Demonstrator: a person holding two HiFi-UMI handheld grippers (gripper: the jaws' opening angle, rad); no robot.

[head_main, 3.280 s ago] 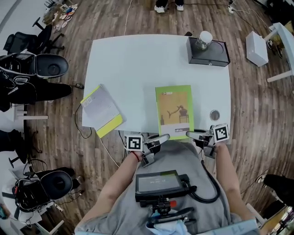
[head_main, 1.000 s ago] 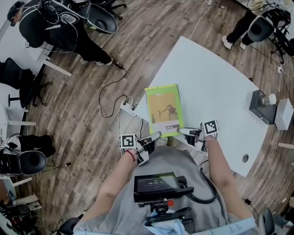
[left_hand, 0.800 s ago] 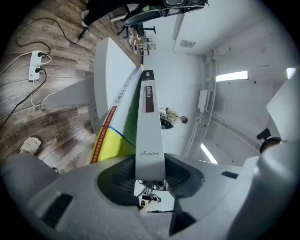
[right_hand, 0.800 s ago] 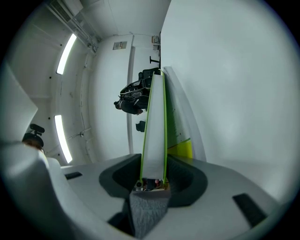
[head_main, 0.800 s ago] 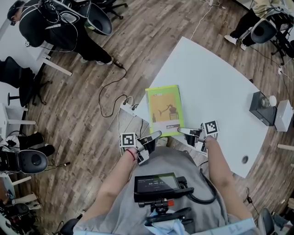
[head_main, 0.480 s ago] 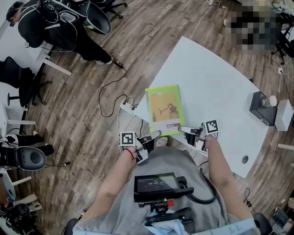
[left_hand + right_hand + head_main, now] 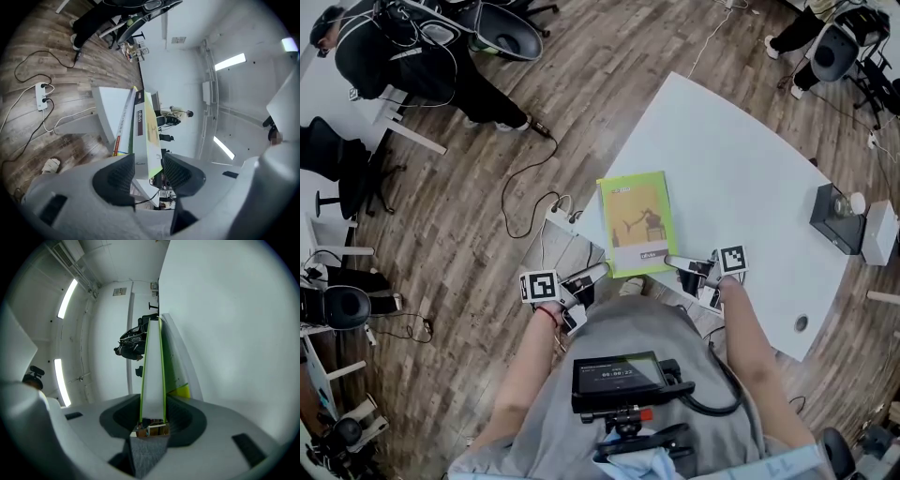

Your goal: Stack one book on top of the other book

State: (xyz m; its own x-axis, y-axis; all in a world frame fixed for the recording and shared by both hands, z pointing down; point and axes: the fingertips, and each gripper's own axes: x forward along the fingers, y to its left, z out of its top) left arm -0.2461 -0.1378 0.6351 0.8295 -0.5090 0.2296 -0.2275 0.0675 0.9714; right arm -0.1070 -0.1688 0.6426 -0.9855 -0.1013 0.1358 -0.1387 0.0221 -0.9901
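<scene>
1. At the near corner of the white table (image 7: 741,159) lies the green paperback book (image 7: 637,223), flat, cover up. The left gripper view shows it resting on what looks like a second book, white-spined with red and yellow print (image 7: 123,123).
2. Right gripper (image 7: 672,262): jaws clamped on the green book's near edge, close to its right corner.
3. Left gripper (image 7: 598,271): jaws have just been opening. The book's near-left corner lines up between them, but the pads do not press on it.
4. Judgement: placing step nearly done, release in hand.
5. Next move calls for parting the right jaws and drawing the gripper straight back, level, so the top book does not slide off square.
</scene>
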